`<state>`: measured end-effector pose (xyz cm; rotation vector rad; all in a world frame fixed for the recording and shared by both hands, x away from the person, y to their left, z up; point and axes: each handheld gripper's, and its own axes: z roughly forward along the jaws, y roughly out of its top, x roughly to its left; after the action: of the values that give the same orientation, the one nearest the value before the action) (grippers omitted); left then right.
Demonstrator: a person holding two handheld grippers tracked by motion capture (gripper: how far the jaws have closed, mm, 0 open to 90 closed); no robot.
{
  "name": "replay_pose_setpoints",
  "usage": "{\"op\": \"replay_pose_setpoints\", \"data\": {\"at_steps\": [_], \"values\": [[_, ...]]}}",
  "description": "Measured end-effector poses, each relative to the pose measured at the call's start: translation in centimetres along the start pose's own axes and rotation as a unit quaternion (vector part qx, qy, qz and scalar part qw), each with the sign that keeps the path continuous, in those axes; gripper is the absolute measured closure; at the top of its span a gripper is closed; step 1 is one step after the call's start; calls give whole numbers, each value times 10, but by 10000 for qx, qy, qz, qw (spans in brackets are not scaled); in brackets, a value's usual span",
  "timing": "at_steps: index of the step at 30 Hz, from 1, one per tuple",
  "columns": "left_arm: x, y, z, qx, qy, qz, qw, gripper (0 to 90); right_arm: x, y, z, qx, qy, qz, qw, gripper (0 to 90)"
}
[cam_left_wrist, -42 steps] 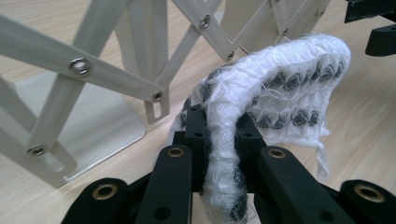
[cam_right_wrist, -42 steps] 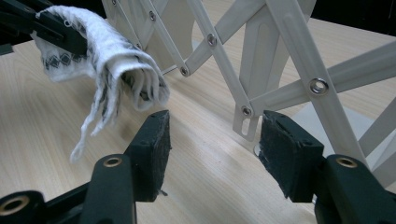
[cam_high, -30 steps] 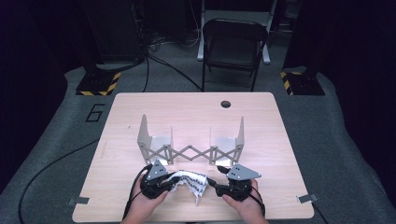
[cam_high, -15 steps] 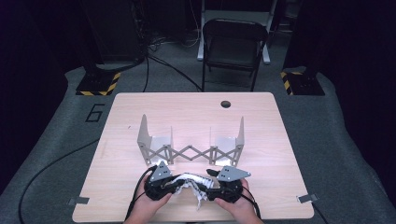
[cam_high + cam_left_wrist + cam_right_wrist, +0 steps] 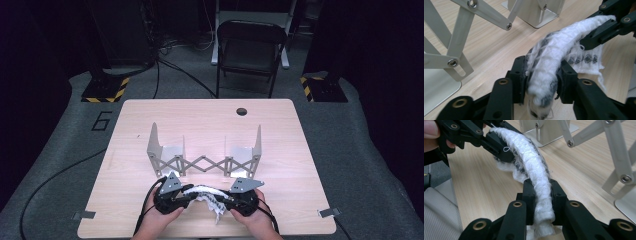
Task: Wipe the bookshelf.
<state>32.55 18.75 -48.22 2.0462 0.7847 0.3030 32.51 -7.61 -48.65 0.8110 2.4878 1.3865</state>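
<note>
High view: the left gripper and right gripper have drawn together over the near bench, the white cloth bunched between them. Left gripper view: its fingers have just been opening, yet pinch the cloth. Right gripper view: its fingers have just closed on the cloth, seemingly taking over.

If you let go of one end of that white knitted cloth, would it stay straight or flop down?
Probably flop. The white knitted cloth already sags into a curve between the left gripper and the right gripper, and a loose edge droops toward the table. It bunches where the pads squeeze, so it looks soft, light and unlikely to roll.
</note>
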Motion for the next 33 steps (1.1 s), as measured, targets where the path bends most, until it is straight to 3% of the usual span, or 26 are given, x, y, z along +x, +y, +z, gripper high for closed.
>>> {"op": "replay_pose_setpoints", "data": {"at_steps": [6,15,19,23,27,33], "values": [[4,1,0,-37,16,-30,10000,513,-7,-3,-15,-25,-182,46,9998,785],[10,4,-1,-123,35,-37,9999,508,-24,-14,-60,-43,-637,298,9975,785],[11,6,0,-148,31,-39,9999,508,-34,-28,-77,-34,-868,580,9945,785],[13,8,1,-180,-1,-43,9998,508,-45,-37,-92,-218,-1098,837,9902,786],[14,10,1,-195,-42,-43,9998,508,-53,-43,-102,-281,-1307,977,9862,786],[16,13,2,-207,-86,-21,9997,508,-65,-53,-120,-344,-1713,1234,9769,787]]}}
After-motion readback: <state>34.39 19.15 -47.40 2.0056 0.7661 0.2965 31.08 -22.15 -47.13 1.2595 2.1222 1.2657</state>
